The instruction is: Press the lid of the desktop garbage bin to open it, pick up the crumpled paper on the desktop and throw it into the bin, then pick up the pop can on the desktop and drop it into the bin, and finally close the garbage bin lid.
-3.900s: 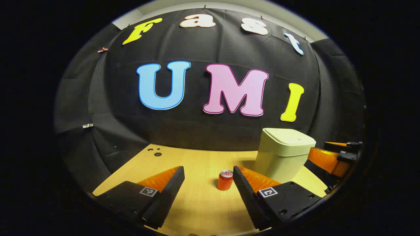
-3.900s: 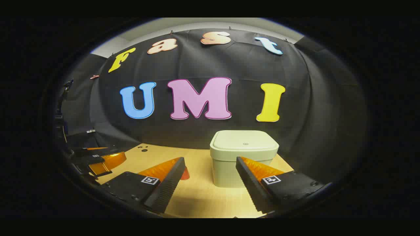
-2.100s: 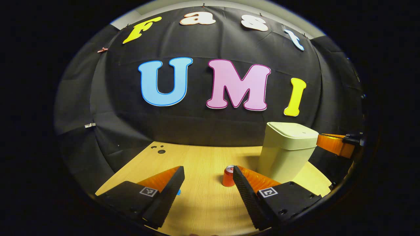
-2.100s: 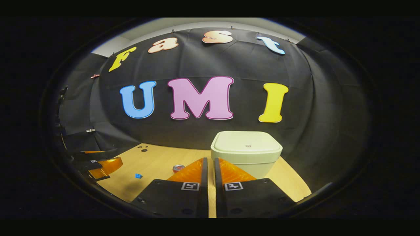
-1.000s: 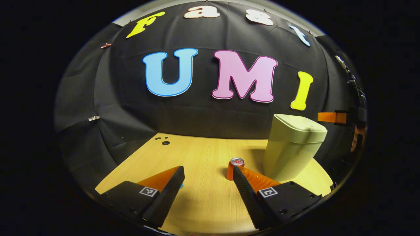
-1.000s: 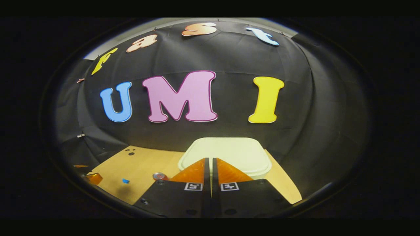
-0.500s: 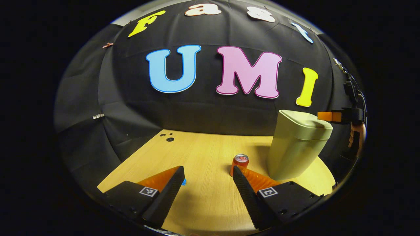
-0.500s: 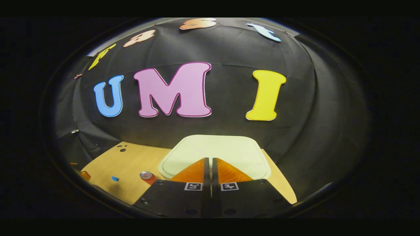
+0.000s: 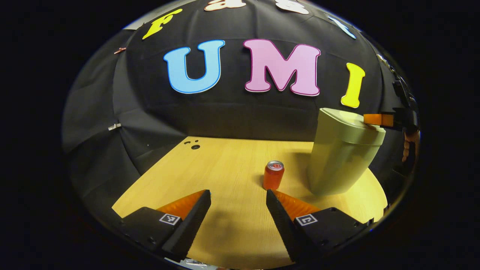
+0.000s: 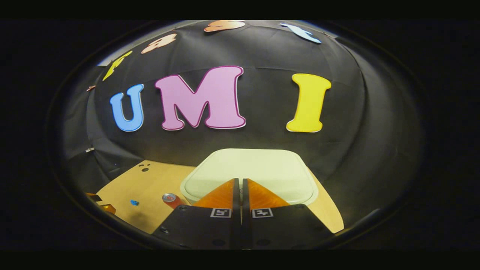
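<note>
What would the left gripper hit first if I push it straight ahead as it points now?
Probably the pop can: it stands just beyond the left gripper, close to the line of its right-hand finger. Aimed dead centre it might slip past over bare table; depth is unclear.

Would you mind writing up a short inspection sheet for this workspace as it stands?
Surface: wooden desktop, holes near its far corner.
Job's things: bin upright, lid down; pop can upright beside it; small blue paper scrap left of the can.
Clutter: nothing seen.
Grippers: left gripper open, empty, above the desktop; right gripper shut, tips over the lid; contact unclear.
Cables: a cable by the right gripper's hand.
Surroundings: black cloth wall.
</note>
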